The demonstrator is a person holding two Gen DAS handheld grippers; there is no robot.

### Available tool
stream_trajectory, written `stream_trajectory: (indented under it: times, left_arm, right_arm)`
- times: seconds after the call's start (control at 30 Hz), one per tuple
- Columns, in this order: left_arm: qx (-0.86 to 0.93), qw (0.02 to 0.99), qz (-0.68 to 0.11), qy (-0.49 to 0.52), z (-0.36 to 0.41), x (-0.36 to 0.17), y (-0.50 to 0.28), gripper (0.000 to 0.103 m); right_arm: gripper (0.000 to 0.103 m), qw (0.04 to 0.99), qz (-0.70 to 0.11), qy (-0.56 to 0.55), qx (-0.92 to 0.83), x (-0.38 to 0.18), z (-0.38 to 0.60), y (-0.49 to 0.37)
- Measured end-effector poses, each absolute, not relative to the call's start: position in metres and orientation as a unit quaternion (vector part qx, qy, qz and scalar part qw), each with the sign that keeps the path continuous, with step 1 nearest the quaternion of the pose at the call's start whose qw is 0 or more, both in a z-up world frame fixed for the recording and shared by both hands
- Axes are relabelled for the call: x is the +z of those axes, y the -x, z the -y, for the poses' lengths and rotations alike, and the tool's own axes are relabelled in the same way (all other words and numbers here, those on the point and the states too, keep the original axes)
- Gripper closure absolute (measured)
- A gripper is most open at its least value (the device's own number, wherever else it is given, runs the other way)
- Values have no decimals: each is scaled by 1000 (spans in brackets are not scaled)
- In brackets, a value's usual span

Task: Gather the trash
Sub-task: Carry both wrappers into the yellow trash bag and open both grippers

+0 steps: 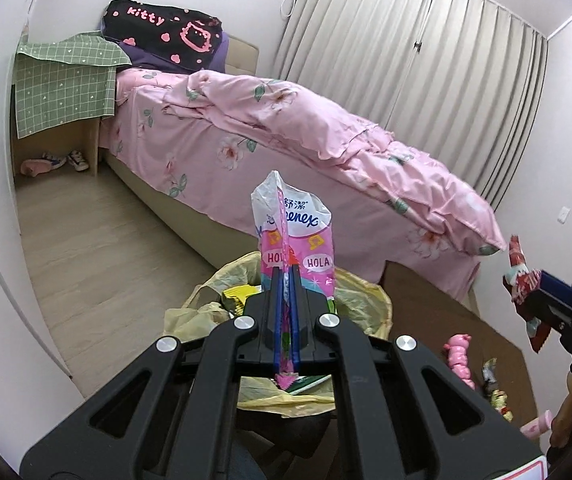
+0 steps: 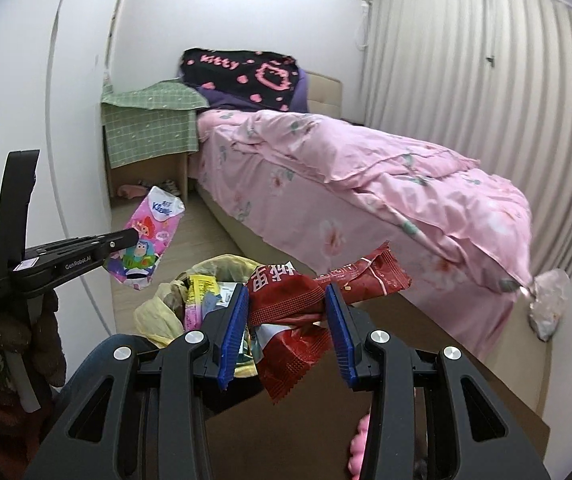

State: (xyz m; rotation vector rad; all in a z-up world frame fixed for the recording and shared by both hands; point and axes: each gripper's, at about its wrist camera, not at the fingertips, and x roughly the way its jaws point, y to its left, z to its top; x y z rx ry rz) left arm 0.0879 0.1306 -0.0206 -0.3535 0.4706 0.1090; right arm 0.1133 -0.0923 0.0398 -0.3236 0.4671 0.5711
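Note:
My left gripper [image 1: 285, 276] is shut on a pink and white Kleenex tissue pack wrapper [image 1: 294, 236], held above a bin lined with a yellow bag [image 1: 362, 292] that holds several wrappers. The same wrapper [image 2: 149, 232] and left gripper [image 2: 131, 236] show at the left of the right wrist view. My right gripper [image 2: 286, 304] is shut on a crumpled red snack wrapper [image 2: 298, 300], held just beside and above the bin [image 2: 157, 312]. The right gripper [image 1: 542, 300] with the red wrapper [image 1: 520, 276] shows at the right edge of the left wrist view.
A bed with a pink floral duvet [image 1: 286, 120] fills the middle. A brown table [image 1: 426, 292] holds a pink toy [image 1: 460, 354] and small wrappers [image 1: 494, 384]. A nightstand under green cloth [image 1: 61, 88] has shoes below. A crumpled clear bag [image 2: 548, 300] lies by the bed corner.

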Motion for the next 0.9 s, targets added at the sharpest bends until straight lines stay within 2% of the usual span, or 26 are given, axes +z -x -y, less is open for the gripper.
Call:
stream_trajectory:
  times: [0.67,0.9]
  left_arm:
    - [26,913,-384,135,-99,-119,-191,101]
    - [-10,904,-410,121,-81,-142,-208,101]
  right_arm:
    - [65,893,-282,133,323,-15,88,-213]
    - [65,884,-296,117,342,-26,68,-236]
